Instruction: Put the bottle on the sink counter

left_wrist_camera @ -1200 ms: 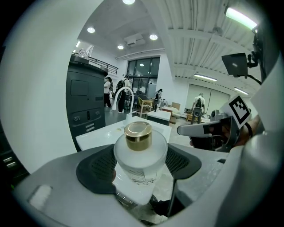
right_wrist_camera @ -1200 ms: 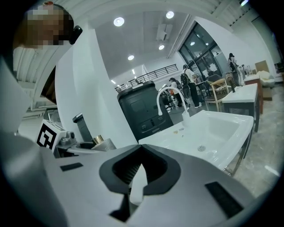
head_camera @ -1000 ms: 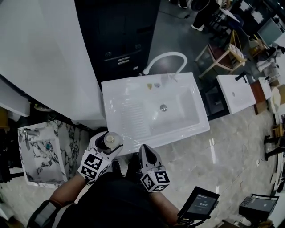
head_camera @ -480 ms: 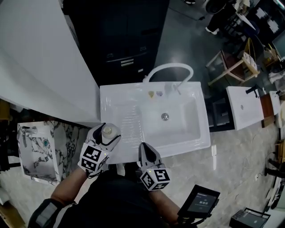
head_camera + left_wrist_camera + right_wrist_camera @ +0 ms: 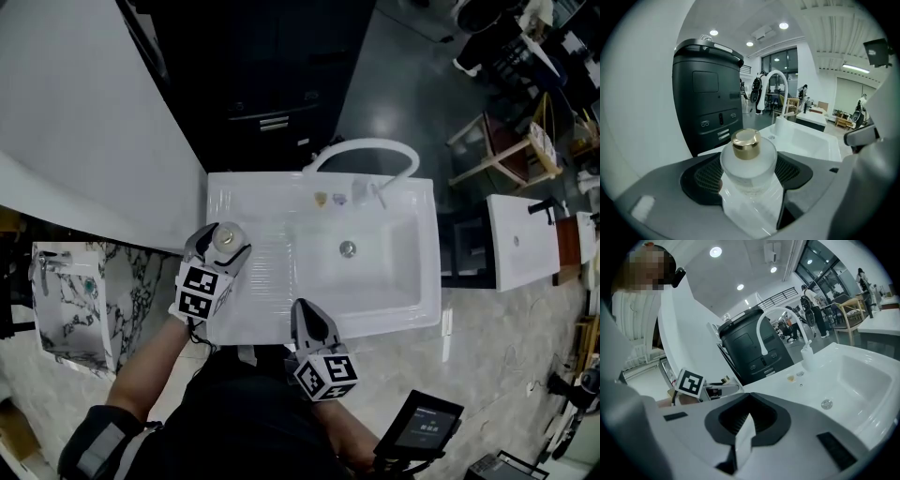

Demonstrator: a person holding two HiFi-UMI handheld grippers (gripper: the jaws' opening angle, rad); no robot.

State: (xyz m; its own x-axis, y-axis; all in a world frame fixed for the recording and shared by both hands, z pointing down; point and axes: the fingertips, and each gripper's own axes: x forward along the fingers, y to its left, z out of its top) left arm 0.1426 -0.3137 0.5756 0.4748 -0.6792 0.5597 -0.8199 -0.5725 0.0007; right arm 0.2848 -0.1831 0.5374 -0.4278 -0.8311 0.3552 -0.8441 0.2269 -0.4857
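Note:
A frosted glass bottle (image 5: 749, 166) with a gold cap (image 5: 746, 143) sits upright between the jaws of my left gripper (image 5: 222, 246), which is shut on it. In the head view the bottle (image 5: 225, 235) hangs over the left edge of the white sink counter (image 5: 246, 319), by the ribbed drainboard. My right gripper (image 5: 309, 323) is shut with nothing in it, at the counter's near edge; its view shows the jaws (image 5: 746, 425) closed together. The basin (image 5: 361, 262) with its drain (image 5: 348, 248) lies to the right.
A curved white faucet (image 5: 361, 150) arches over the back of the sink. A dark cabinet (image 5: 258, 75) stands behind it, a white wall panel (image 5: 84, 141) at left. A marble washstand (image 5: 66, 300) is at far left, another white sink (image 5: 520, 239) at right.
My left gripper has carried the bottle forward and up along the sink's left edge, from the near corner toward the middle. The right gripper has stayed put.

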